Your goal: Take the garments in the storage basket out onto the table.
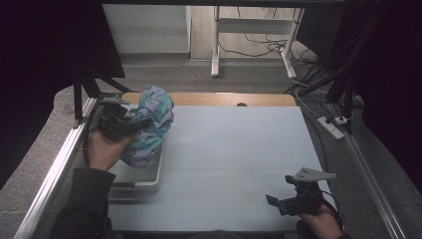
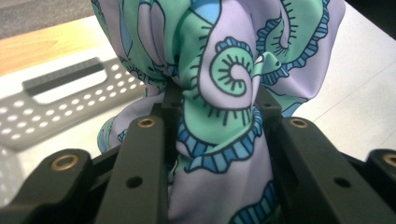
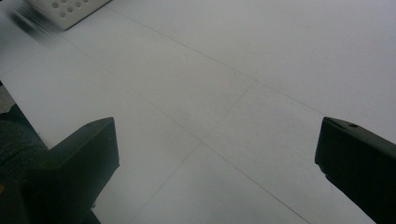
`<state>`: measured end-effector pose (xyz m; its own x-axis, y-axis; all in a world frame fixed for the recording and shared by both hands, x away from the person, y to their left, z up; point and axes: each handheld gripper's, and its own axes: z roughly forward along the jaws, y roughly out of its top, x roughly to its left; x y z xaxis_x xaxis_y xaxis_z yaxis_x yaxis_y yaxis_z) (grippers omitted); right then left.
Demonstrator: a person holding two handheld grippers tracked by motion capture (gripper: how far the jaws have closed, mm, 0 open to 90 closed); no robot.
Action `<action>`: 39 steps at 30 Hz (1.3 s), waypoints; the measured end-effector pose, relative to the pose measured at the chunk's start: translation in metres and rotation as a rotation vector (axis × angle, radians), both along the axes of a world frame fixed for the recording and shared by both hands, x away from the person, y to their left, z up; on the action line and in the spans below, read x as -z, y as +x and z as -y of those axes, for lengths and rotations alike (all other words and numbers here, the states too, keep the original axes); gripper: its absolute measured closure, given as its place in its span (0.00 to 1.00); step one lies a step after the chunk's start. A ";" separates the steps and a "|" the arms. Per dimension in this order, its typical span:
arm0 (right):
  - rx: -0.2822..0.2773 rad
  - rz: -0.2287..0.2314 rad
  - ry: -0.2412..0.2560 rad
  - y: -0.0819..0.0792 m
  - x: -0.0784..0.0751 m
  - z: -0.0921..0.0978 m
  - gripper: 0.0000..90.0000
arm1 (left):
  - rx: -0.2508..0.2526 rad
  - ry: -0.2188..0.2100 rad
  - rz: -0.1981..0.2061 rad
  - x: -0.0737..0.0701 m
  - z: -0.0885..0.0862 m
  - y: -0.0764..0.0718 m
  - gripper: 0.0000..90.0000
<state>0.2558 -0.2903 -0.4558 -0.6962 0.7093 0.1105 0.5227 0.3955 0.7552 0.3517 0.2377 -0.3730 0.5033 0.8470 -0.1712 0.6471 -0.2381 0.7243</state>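
Note:
A bunched cloth (image 1: 152,119) in lilac with green and blue swirls hangs over a white perforated basket (image 1: 149,177) at the table's left. My left gripper (image 1: 142,121) is shut on the cloth (image 2: 219,93), its two black jaws squeezing a fold between them, and the cloth is lifted above the basket (image 2: 60,93). My right gripper (image 1: 276,201) rests low near the table's front right, open, with nothing between its jaws. In the right gripper view the gripper (image 3: 217,154) looks across the bare grey table (image 3: 210,84).
The basket's corner (image 3: 65,9) lies far off in the right gripper view. A wooden strip (image 1: 224,98) runs along the table's far edge. Metal rails (image 1: 54,169) flank the table. Desk legs and cables (image 1: 259,47) lie on the floor beyond.

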 end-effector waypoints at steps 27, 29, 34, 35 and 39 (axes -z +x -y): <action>0.002 0.007 0.005 -0.001 0.000 0.001 0.00 | 0.197 -0.004 0.032 -0.024 0.099 0.026 0.74; 0.010 0.008 0.003 -0.001 0.000 0.001 0.00 | 0.211 -0.002 0.031 -0.021 0.109 0.027 0.74; 0.026 0.008 0.009 0.000 -0.001 0.002 0.00 | 0.239 0.000 0.024 -0.013 0.131 0.033 0.73; 0.025 0.009 0.009 -0.001 -0.001 0.002 0.00 | 0.247 0.004 0.021 -0.011 0.135 0.034 0.73; 0.006 0.010 0.015 -0.001 -0.001 0.002 0.00 | 0.275 0.015 -0.002 -0.001 0.154 0.041 0.73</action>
<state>0.2546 -0.2925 -0.4549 -0.6931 0.7118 0.1136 0.5172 0.3813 0.7662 0.3923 0.0835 -0.3723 0.7144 0.6811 -0.1608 0.5580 -0.4158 0.7181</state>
